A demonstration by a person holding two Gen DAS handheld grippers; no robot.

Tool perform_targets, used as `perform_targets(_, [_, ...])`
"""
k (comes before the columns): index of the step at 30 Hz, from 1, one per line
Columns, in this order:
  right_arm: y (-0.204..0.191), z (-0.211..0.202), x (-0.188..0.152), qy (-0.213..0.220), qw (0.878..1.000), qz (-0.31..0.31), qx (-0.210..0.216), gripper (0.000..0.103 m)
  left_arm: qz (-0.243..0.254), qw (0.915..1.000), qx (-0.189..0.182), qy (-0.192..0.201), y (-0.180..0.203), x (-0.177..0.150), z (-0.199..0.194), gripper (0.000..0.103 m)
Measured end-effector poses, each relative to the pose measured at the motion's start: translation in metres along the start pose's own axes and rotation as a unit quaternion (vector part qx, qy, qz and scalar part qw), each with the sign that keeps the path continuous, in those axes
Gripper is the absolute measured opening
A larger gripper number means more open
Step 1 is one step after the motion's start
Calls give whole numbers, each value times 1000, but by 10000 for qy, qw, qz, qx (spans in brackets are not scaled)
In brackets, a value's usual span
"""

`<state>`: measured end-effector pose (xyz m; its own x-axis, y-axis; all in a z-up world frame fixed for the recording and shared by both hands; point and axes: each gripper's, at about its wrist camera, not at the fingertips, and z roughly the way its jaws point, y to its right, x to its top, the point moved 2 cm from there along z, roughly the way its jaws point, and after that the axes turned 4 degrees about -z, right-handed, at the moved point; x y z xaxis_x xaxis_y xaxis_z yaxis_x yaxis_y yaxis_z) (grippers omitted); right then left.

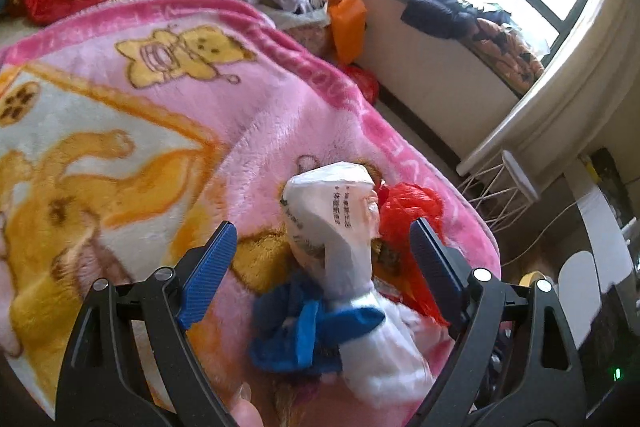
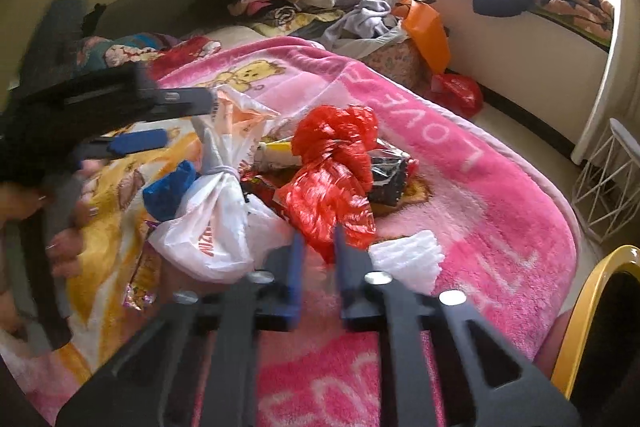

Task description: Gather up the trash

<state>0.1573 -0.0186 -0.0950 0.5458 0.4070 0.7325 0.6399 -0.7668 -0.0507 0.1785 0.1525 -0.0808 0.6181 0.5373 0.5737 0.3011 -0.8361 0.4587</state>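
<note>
Centrally, left gripper (image 1: 320,251) spread wide around white bag (image 1: 340,219); right gripper (image 2: 318,251) pinching red bag (image 2: 332,183) on blanket (image 2: 460,187).

fluffy fleece blanket (image 1: 304,115), crinkly plastic bags (image 2: 332,179)

"LOVE" woven upside down on pink blanket (image 2: 460,143)

a knotted white plastic bag (image 2: 218,227) with red print is lying tilted on the bed's pink blanket (image 2: 480,195), a crumpled blue bag (image 2: 170,193) touching its side. just beside it a crumpled red plastic bag (image 2: 336,179) is resting on dark wrappers (image 2: 386,181).
</note>
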Motion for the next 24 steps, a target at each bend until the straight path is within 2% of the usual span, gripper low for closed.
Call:
perform_targets(2, [0, -6, -1, 106, 9999, 17, 53, 9, -21, 10000, 9, -79, 0, 2, 9, 79])
perform_targets(4, [1, -11, -2, 180, 9998, 89, 62, 8, -30, 9998, 99, -166, 1, 3, 18, 69])
perform_targets(8, [4, -22, -1, 334, 9992, 192, 91, 8, -72, 9997, 44, -251, 5, 2, 23, 32])
perform_targets(11, [5, -32, 1, 455, 9987, 235, 85, 7, -18, 9998, -163, -134, 15, 0, 12, 27])
perform_targets(16, [7, -51, 4, 686, 9971, 314, 72, 7, 125, 9985, -479, 254, 36, 0, -20, 25])
perform_targets(24, [19, -85, 4, 1056, 9931, 515, 26, 6, 628, 9928, -442, 917, 69, -3, -64, 25])
